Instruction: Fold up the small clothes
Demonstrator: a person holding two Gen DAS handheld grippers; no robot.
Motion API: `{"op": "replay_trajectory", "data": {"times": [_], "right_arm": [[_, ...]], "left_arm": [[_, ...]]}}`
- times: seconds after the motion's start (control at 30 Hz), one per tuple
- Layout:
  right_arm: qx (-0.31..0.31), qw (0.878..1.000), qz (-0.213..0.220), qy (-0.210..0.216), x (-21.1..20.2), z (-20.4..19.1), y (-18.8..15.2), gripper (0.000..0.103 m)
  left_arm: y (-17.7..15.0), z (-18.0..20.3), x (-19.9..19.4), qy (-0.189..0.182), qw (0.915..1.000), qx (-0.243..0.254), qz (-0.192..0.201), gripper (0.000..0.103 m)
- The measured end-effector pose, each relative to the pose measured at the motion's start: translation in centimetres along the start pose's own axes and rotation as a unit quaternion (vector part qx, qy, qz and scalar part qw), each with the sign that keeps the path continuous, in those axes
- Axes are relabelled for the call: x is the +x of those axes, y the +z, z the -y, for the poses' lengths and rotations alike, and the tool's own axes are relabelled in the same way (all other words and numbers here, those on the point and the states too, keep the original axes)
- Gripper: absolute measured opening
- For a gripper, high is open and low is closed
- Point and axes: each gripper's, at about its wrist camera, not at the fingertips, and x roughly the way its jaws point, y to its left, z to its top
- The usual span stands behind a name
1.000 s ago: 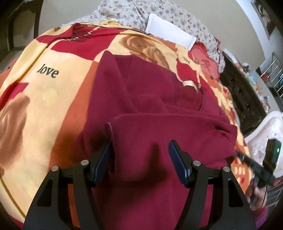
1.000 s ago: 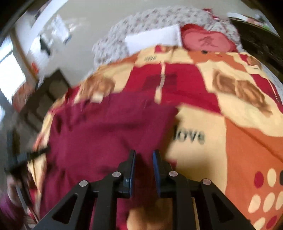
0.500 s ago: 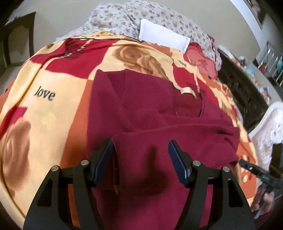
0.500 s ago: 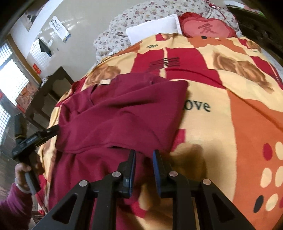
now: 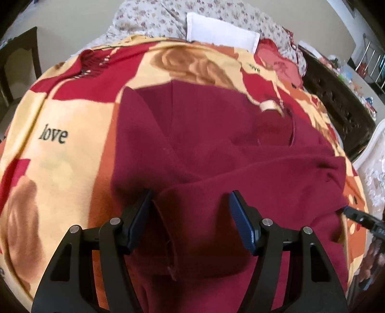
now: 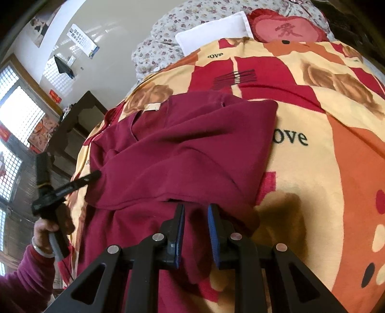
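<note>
A maroon shirt (image 5: 216, 149) lies on the patterned blanket (image 5: 72, 115), collar and pale label toward the pillows, one side folded across its body. My left gripper (image 5: 190, 202) is open, its fingers hovering low over the folded flap, holding nothing. In the right wrist view the same shirt (image 6: 182, 149) lies left of centre on the blanket (image 6: 324, 168). My right gripper (image 6: 196, 211) has its jaws narrowly apart over the lower fold edge; no cloth shows between them. The left gripper (image 6: 93, 177) shows at the shirt's left edge.
A white pillow (image 5: 221, 33), floral bedding (image 5: 149, 21) and a red heart cushion (image 6: 286, 29) lie at the bed's head. A dark wooden cabinet (image 5: 336, 106) stands on the right, and a dark chair (image 5: 16, 62) stands on the left.
The right wrist view was blurred by motion a second ago and has settled over the shirt's lower fold. The left gripper has drawn back slightly, still open.
</note>
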Motion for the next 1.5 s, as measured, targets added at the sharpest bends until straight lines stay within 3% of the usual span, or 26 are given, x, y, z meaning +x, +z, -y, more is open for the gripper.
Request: {"op": "replay_trajectory", "data": {"times": [0.07, 0.13, 0.2, 0.3, 0.6, 0.73, 0.83, 0.9, 1.0, 1.07, 1.1, 1.2, 1.33, 1.4, 1.43, 1.5], "right_arm": [[-0.003, 1.0, -0.003, 0.001, 0.0, -0.2, 0.0, 0.018], [-0.006, 1.0, -0.005, -0.001, 0.2, -0.3, 0.1, 0.018], [-0.004, 1.0, -0.003, -0.001, 0.3, -0.3, 0.2, 0.018], [0.001, 1.0, 0.0, 0.003, 0.5, -0.3, 0.3, 0.018], [-0.014, 1.0, 0.017, 0.014, 0.2, -1.7, 1.3, 0.019], [-0.026, 0.999, 0.011, -0.025, 1.0, -2.3, 1.7, 0.019], [-0.036, 0.999, 0.038, 0.015, -1.2, -3.1, 1.2, 0.019], [-0.05, 0.998, 0.046, 0.006, -1.8, -3.5, 1.4, 0.02], [-0.058, 0.997, 0.012, -0.042, 0.7, -2.5, 1.7, 0.027], [-0.036, 0.996, -0.048, -0.064, 3.4, -0.7, 0.8, 0.027], [-0.03, 0.996, -0.056, -0.055, 3.8, -0.1, 0.2, 0.027], [-0.002, 0.999, -0.028, -0.024, 2.1, 0.5, -0.6, 0.027], [-0.023, 0.999, -0.007, -0.034, -1.0, -0.8, -1.3, 0.029], [-0.026, 0.999, 0.003, -0.03, -1.9, -0.9, -1.4, 0.036], [-0.021, 0.999, 0.015, -0.031, -2.4, -0.8, -1.4, 0.044], [-0.009, 0.999, 0.034, -0.041, -2.5, -0.4, -1.0, 0.049]], "left_arm": [[-0.3, -0.2, 0.6, -0.003, 1.0, 0.007, -0.005, 0.065], [-0.5, 0.0, 0.5, 0.005, 0.9999, 0.015, -0.003, 0.054], [-0.5, 0.1, 0.1, 0.024, 0.9992, 0.03, -0.005, 0.011], [0.0, -1.0, -0.8, -0.022, 0.9997, -0.003, -0.01, 0.01], [4.4, -0.1, -6.7, -0.039, 0.9957, 0.016, 0.083, 0.009], [4.6, -1.0, -3.7, -0.016, 0.9988, -0.007, 0.046, 0.009], [3.2, -2.2, -1.7, -0.002, 0.9995, -0.024, 0.022, 0.009], [2.6, -3.0, -0.9, -0.011, 0.999, -0.043, 0.011, 0.009], [2.3, -3.2, -0.6, -0.012, 0.9982, -0.057, 0.012, 0.009], [2.2, -2.9, -1.2, -0.012, 0.9983, -0.054, 0.017, 0.01], [1.9, -2.8, -1.8, -0.012, 0.9985, -0.049, 0.019, 0.014], [1.0, -2.4, -2.8, -0.003, 0.9994, -0.035, 0.005, 0.021], [-1.3, -1.8, -5.1, 0.028, 0.9994, -0.022, 0.0, 0.032], [-2.2, -1.5, -6.0, 0.041, 0.999, -0.02, 0.005, 0.043], [-2.9, -1.3, -6.7, 0.045, 0.9987, -0.023, 0.01, 0.043], [-3.7, -1.0, -7.5, 0.042, 0.9986, -0.03, 0.014, 0.043]]}}
